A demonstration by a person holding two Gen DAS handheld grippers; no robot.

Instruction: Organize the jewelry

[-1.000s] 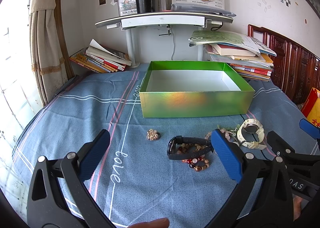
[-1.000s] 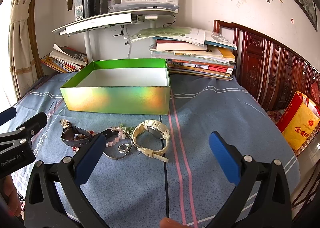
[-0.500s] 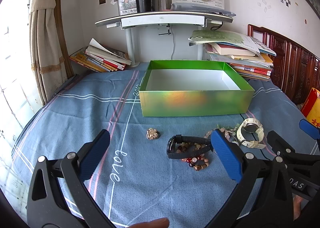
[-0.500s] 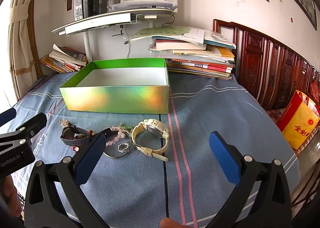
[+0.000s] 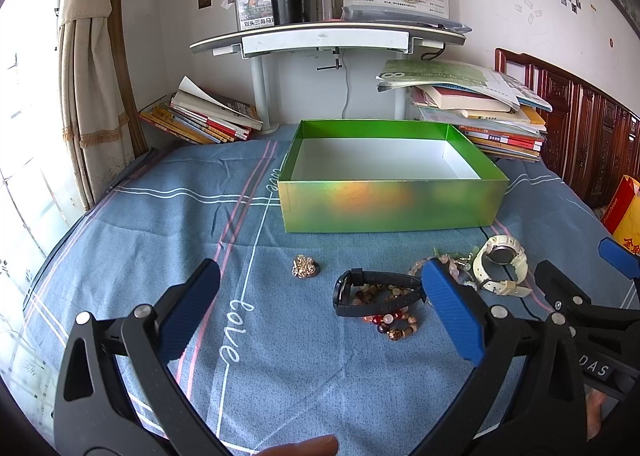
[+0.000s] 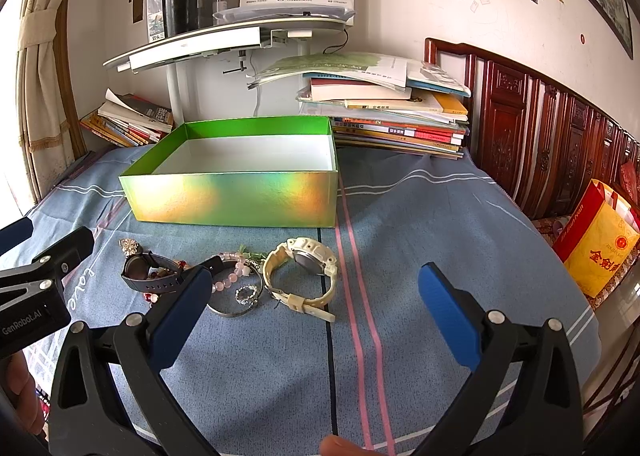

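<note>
An empty green box [image 5: 392,207] [image 6: 236,199] stands on the blue cloth. In front of it lie a gold brooch [image 5: 305,267] [image 6: 129,245], a black watch [image 5: 376,293] [image 6: 148,276] over a bead bracelet [image 5: 394,326], a pink bead bracelet [image 6: 230,280], a silver bangle [image 6: 236,310] with a ring [image 6: 246,293], and a cream watch [image 5: 500,262] [image 6: 308,270]. My left gripper [image 5: 320,312] is open and empty, hovering short of the black watch. My right gripper [image 6: 312,308] is open and empty, hovering near the cream watch.
Book stacks [image 5: 480,115] [image 5: 200,115] flank a white shelf stand [image 5: 328,39] behind the box. A carved wooden headboard [image 6: 540,135] runs along the right. A yellow bag [image 6: 596,240] stands past the cloth's right edge.
Both grippers have edged slightly forward toward the jewelry; the objects lie as before.
</note>
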